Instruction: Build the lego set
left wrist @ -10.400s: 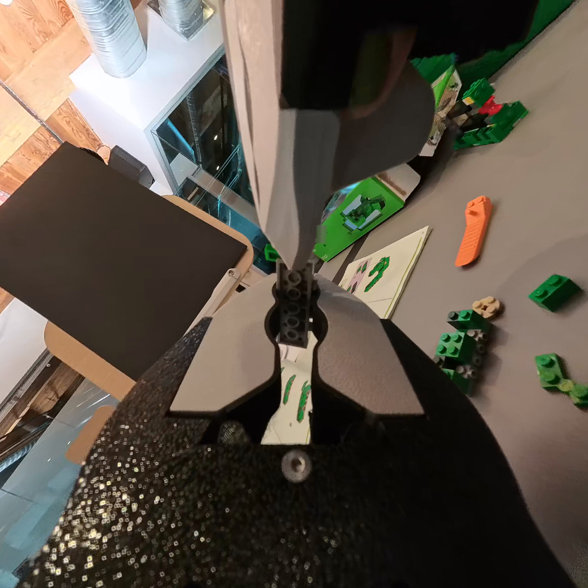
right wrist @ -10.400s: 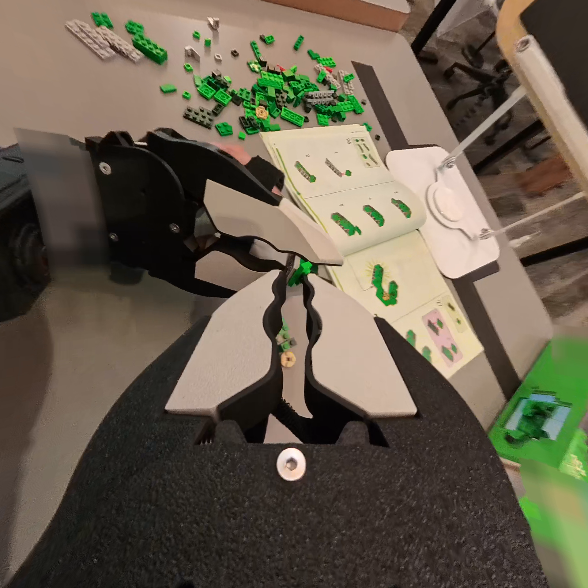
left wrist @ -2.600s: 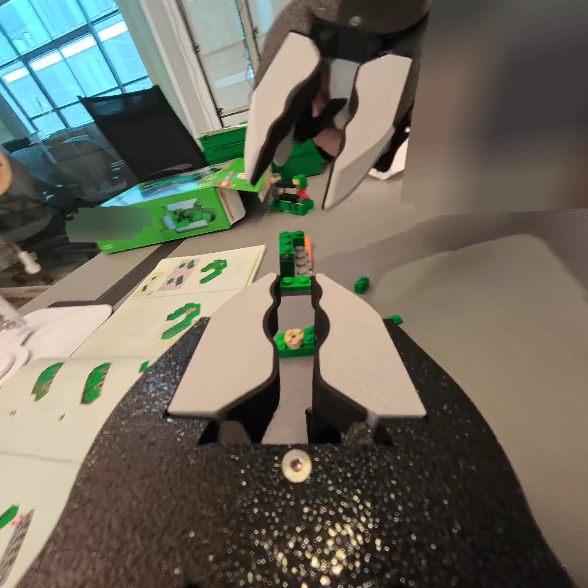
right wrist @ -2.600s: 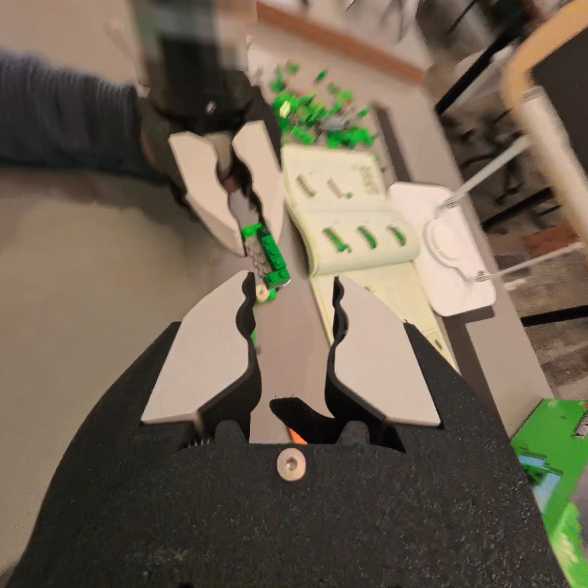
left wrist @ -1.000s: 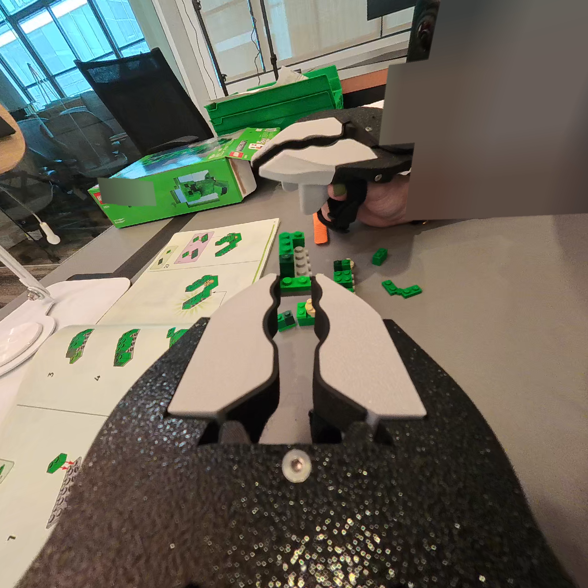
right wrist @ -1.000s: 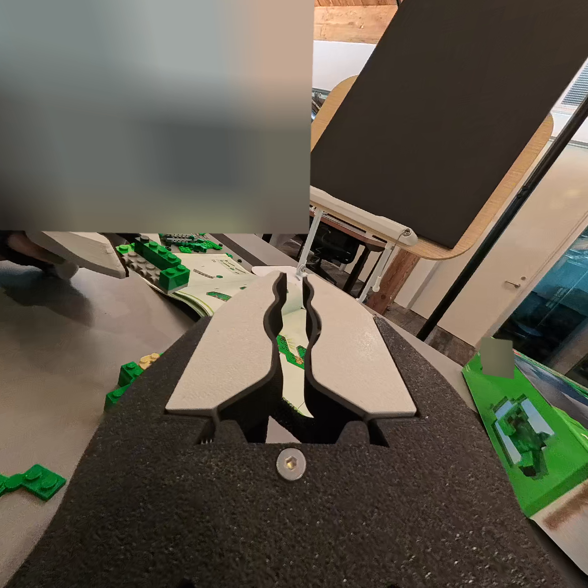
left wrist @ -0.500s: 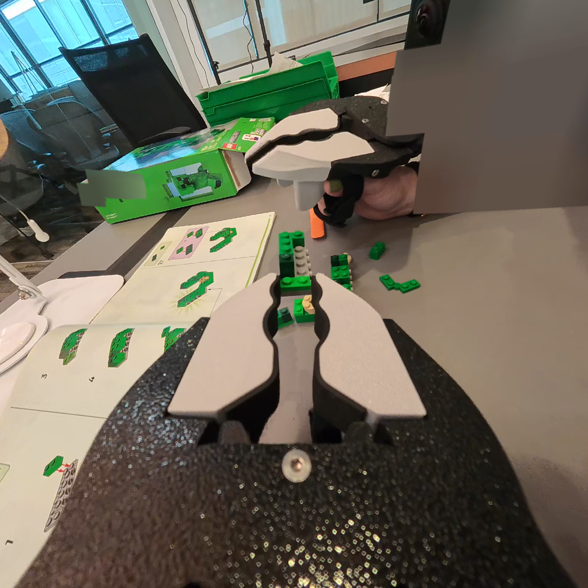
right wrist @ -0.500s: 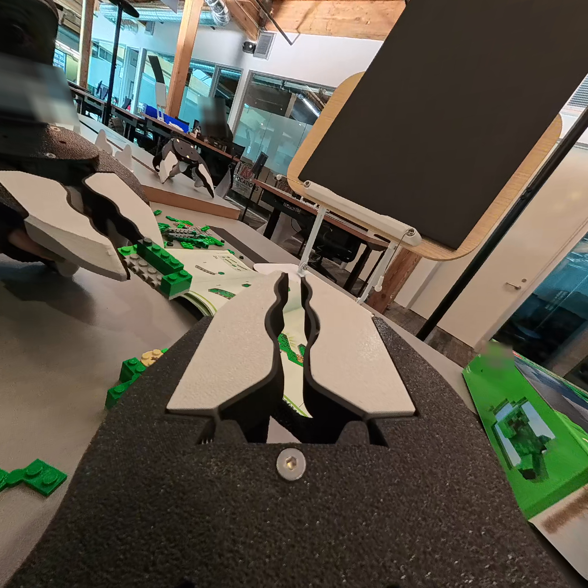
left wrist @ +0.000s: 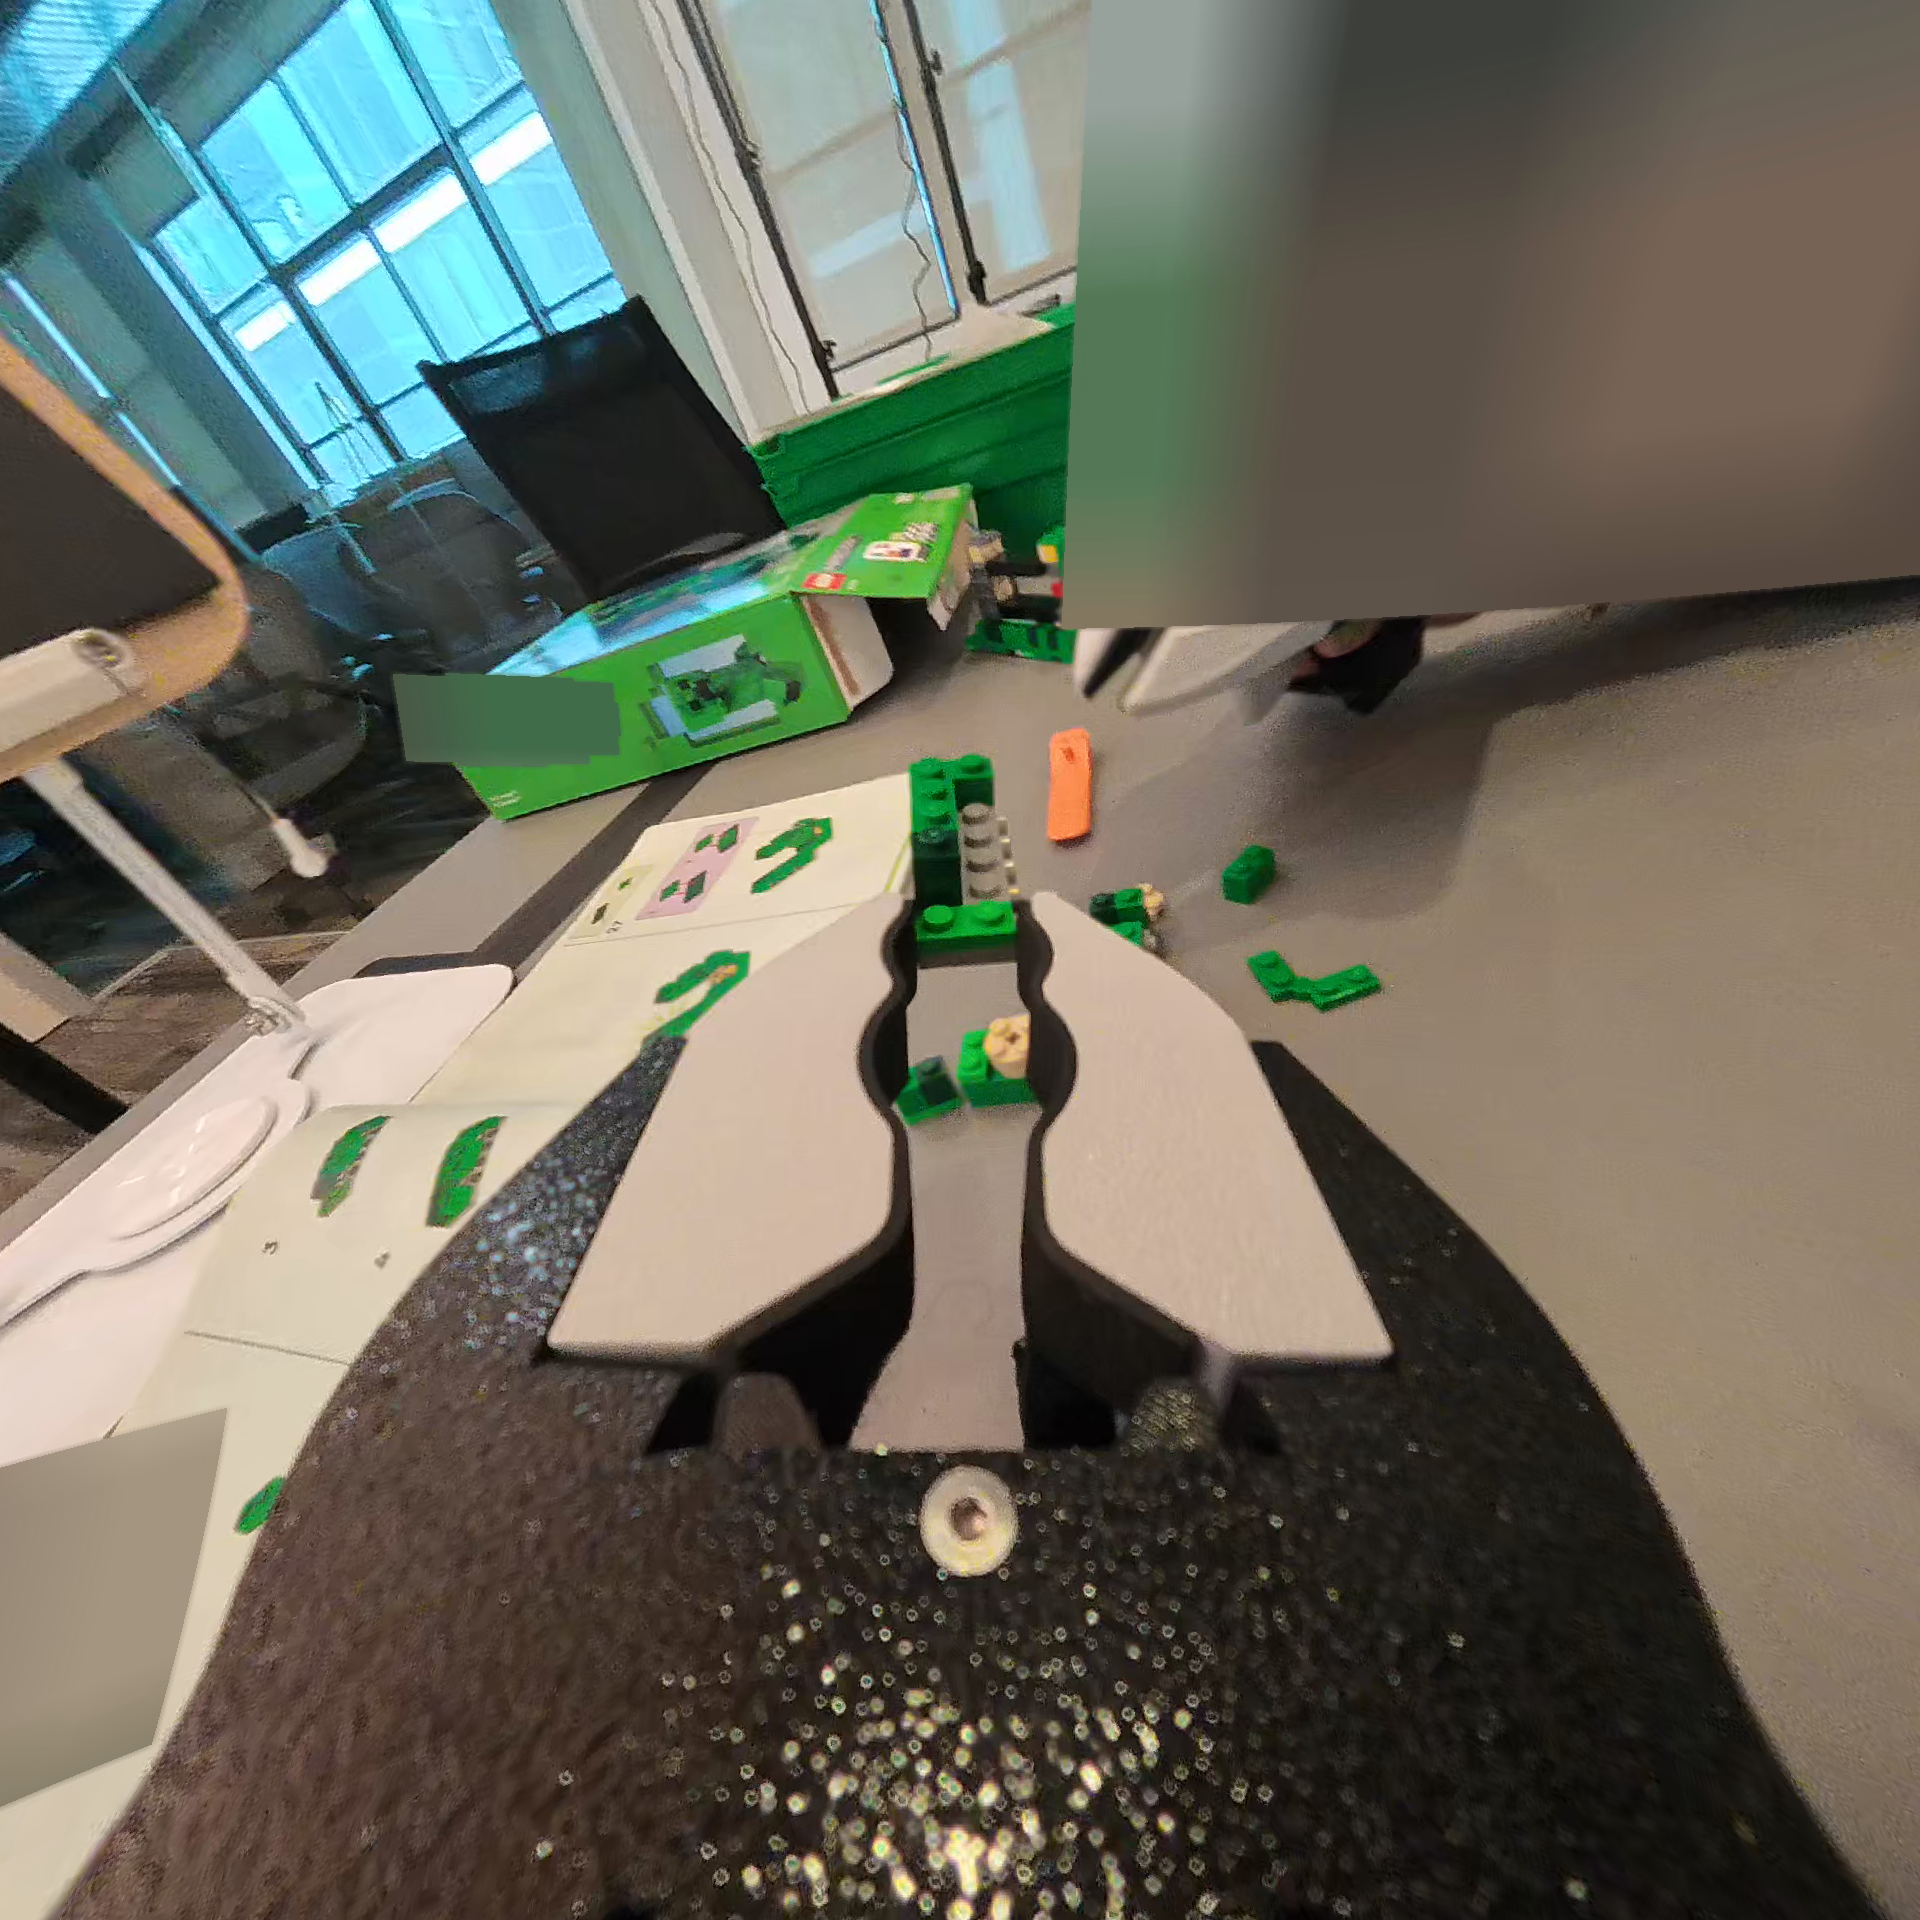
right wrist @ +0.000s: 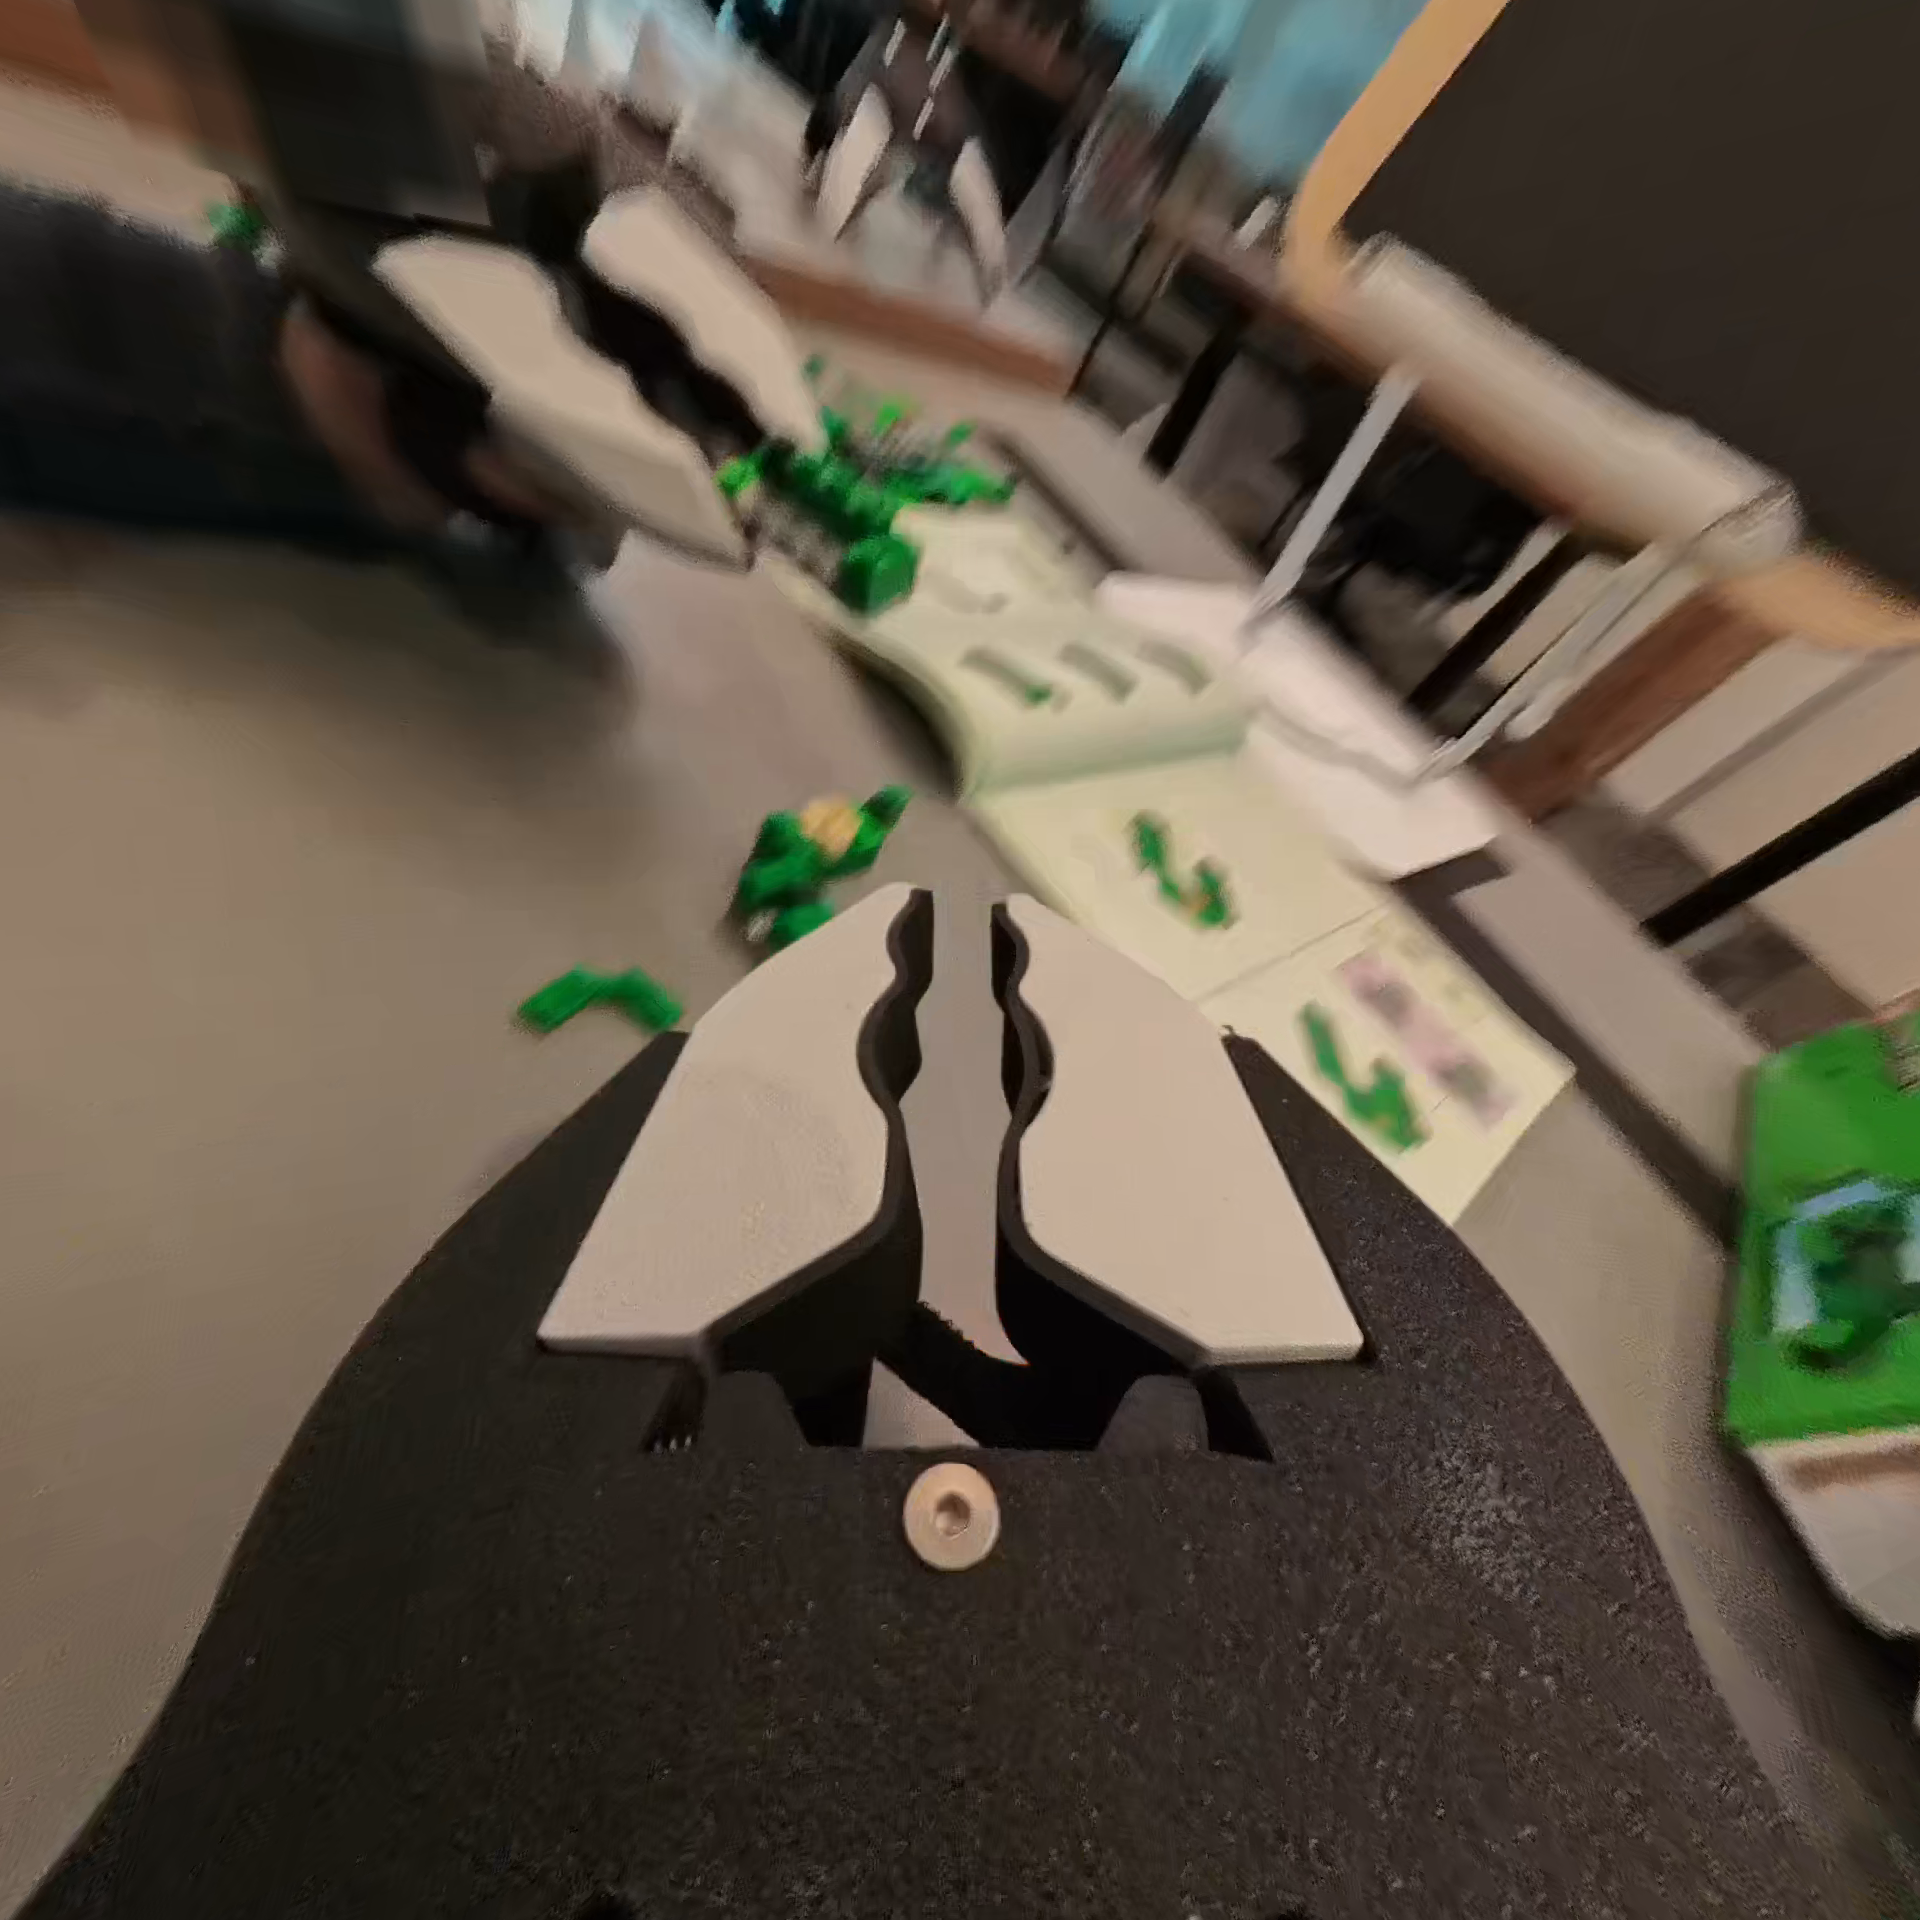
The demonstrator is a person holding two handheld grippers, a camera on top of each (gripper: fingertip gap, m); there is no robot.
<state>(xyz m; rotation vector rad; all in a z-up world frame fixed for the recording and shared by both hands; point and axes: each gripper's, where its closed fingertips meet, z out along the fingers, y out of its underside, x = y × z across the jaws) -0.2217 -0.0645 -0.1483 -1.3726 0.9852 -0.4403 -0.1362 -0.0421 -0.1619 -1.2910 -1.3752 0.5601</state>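
My left gripper (left wrist: 964, 920) is shut on the near end of a small build (left wrist: 951, 831): a grey plate with green bricks on it, held above the table. In the blurred right wrist view the left gripper (right wrist: 727, 488) holds this build (right wrist: 842, 530) at upper left. My right gripper (right wrist: 958, 906) is shut and empty, low over the grey table (right wrist: 260, 831). In the left wrist view only its pale fingertips (left wrist: 1174, 665) show, under a blurred patch. A green brick with a tan round piece (left wrist: 997, 1060) lies on the table below the build.
An open instruction booklet (left wrist: 748, 862) lies left of the build, with a green box (left wrist: 686, 696) behind it. An orange separator tool (left wrist: 1070, 784), an L-shaped green plate (left wrist: 1314, 982) and small green bricks (left wrist: 1247, 873) lie on the table. A white lamp base (left wrist: 208, 1122) sits at left. One gripper's finger ends stand about 10 cm off the other's.
The right gripper has swung down toward the table and moved back, so its view is blurred. The left gripper still holds the build, and its view has lifted and tilted a little.
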